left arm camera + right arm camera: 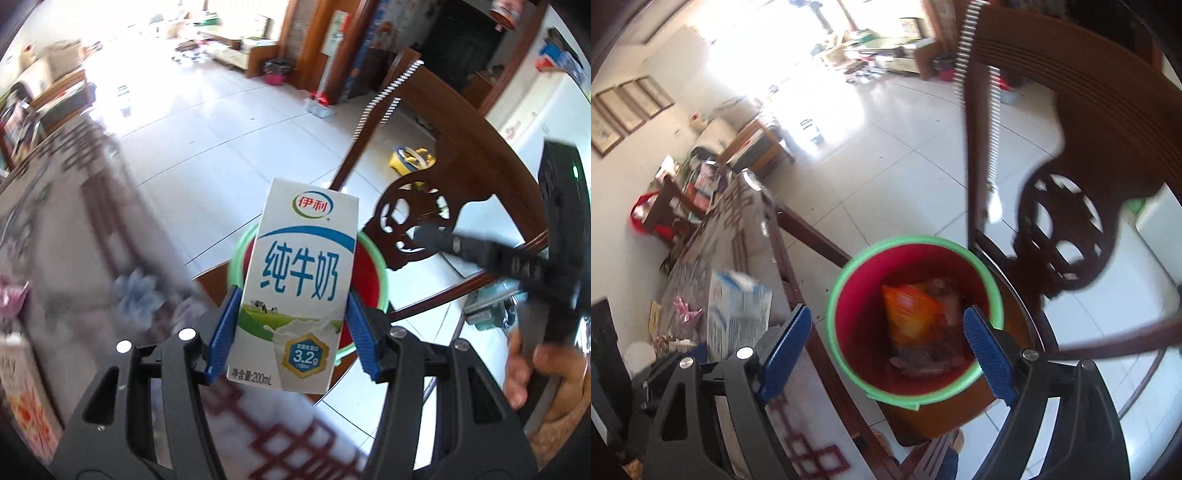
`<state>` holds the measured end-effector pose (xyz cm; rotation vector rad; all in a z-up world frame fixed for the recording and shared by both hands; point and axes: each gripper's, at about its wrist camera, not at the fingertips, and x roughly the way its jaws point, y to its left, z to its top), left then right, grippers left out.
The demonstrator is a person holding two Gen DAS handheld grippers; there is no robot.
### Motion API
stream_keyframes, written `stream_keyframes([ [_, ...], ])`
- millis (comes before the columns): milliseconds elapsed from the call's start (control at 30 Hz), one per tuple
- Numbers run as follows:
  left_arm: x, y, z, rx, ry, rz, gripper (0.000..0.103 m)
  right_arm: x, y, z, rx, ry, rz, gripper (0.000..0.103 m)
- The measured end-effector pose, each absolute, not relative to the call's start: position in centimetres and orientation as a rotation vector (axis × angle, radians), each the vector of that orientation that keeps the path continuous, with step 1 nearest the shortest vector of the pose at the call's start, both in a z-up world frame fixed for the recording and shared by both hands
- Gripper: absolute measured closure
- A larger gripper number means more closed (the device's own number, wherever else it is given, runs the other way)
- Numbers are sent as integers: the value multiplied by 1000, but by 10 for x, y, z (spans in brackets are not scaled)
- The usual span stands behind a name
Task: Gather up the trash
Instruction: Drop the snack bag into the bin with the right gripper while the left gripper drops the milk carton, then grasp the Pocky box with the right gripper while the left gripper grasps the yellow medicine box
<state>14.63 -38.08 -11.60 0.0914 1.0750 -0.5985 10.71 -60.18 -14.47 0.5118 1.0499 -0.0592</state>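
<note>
Now the left gripper (291,325) pinches a milk carton (299,288) over the bin (912,317); right gripper (886,350) spread, empty. Next, probably: release.

A white and blue milk carton (295,284) stands upright, clamped between blue pads, above a red bin with a green rim (834,291) holding an orange wrapper (908,310) and brown scraps.

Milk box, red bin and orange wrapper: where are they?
milk box (299,280), left wrist view, on its front face with the blue letters.
red bin (833,306), right wrist view, on its green rim, left side.
orange wrapper (908,308), right wrist view, on its middle, inside the bin.
</note>
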Motion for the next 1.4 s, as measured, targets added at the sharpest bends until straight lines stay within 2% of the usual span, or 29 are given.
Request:
stream_keyframes([
  [33, 148, -388, -117, 99, 1072, -614, 48, 102, -603, -145, 516, 1053, -69, 21],
  [100, 152, -399, -119, 115, 1073, -626, 28, 93, -605, -145, 515, 1060, -88, 21],
  [300, 143, -371, -111, 106, 1036, -588, 16, 76, -591, -132, 481, 1050, -99, 21],
  [567, 129, -221, -124, -54, 1108, -263, 15, 81, -528, -122, 444, 1063, 11, 21],
  [867, 64, -39, -140, -241, 1152, 111, 15, 99, -366, -138, 367, 1185, 306, 21],
  [933, 53, -12, -140, -277, 1148, 145, 15, 106, -319, -141, 341, 1202, 373, 20],
  [1000, 43, 13, -137, -298, 1135, 170, 15, 117, -266, -147, 327, 1230, 445, 9],
  [1200, 16, 92, -133, -390, 1103, 243, 13, 151, -166, -172, 286, 1282, 471, 9],
  [1400, 6, 166, -142, -492, 1085, 338, 12, 176, -114, -209, 271, 1369, 392, 9],
])
